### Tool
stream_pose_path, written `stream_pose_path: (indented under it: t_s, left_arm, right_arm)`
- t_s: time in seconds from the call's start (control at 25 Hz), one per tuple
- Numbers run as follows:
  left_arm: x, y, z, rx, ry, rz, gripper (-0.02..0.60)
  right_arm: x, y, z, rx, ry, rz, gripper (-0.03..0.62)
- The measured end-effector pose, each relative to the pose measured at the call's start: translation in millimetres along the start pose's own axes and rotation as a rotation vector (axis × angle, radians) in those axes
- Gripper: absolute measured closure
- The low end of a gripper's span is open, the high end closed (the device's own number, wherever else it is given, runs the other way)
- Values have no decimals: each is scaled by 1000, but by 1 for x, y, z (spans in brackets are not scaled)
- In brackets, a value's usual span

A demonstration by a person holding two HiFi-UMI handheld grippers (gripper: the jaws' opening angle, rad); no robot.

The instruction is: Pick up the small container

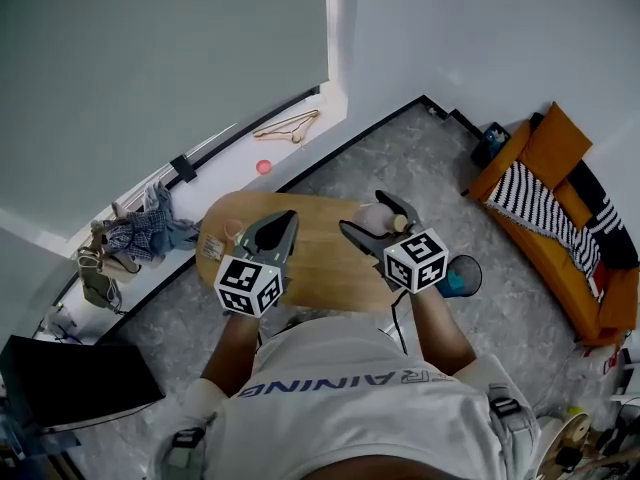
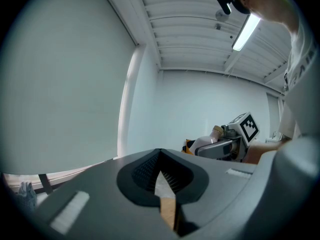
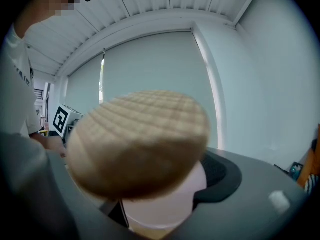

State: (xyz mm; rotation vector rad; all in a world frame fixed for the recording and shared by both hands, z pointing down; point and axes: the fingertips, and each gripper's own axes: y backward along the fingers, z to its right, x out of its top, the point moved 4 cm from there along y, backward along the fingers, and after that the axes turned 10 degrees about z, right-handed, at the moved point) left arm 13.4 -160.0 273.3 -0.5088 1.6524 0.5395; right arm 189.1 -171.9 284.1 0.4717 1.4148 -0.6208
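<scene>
The right tongs [image 1: 378, 224] were pinching the small container [image 3: 145, 154], their jaws spread wide around its pale pink body, with a dark ribbed pad showing at its right side. In the head view the container sat just right of the frame's middle, over the far edge of the bench [image 1: 320, 273], and it lay tilted in the grip instead of upright. Whether it was fully clear of the bench top could not be told.

To do the pick well, I judge the squeeze should stay even and fall on the body, not on the lid [image 3: 137, 134], which might pull free. A slow, straight rise would suit, since the body looked smooth, rounded and likely to slip on the pads.

The lid was tan, cork-like, round and domed, with a faint grid pressed into its top. The body beneath it looked glossy, like glazed ceramic or plastic.

The left tongs [image 1: 285, 220] were pressed together with nothing in them, left of the middle of the head view, well apart from the container. They are best left there, out of the way.

The bench was an oval of light wood with a matte, even grain. Around it lay grey speckled floor. An orange sofa [image 1: 545, 153] with a striped cloth stood at the right edge.
</scene>
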Motion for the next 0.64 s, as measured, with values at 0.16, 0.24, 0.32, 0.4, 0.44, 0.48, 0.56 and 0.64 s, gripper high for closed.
stream_pose_path:
  t_s: [0.16, 0.24, 0.32, 0.4, 0.44, 0.48, 0.56, 0.64]
  left_arm:
    - [2, 1, 0, 4, -3, 9, 581]
    - [2, 2, 0, 6, -5, 11, 581]
    - [2, 3, 1, 9, -6, 13, 581]
    - [2, 4, 3, 14, -6, 16, 581]
    - [2, 5, 4, 16, -5, 17, 581]
    - [2, 7, 4, 19, -4, 17, 581]
    - [1, 9, 6, 23, -2, 16, 581]
    - [-1, 11, 7, 27, 0, 15, 581]
  right_arm:
    - [1, -1, 0, 3, -4, 6, 160]
    - [2, -1, 0, 4, -7, 8, 160]
    - [1, 0, -1, 7, -8, 8, 160]
    - [0, 1, -1, 13, -9, 6, 160]
    - [-1, 2, -2, 15, -10, 5, 160]
    - [-2, 3, -3, 18, -9, 4, 160]
    - [-3, 4, -4, 22, -8, 1, 160]
    - [-5, 5, -5, 24, -8, -1, 160]
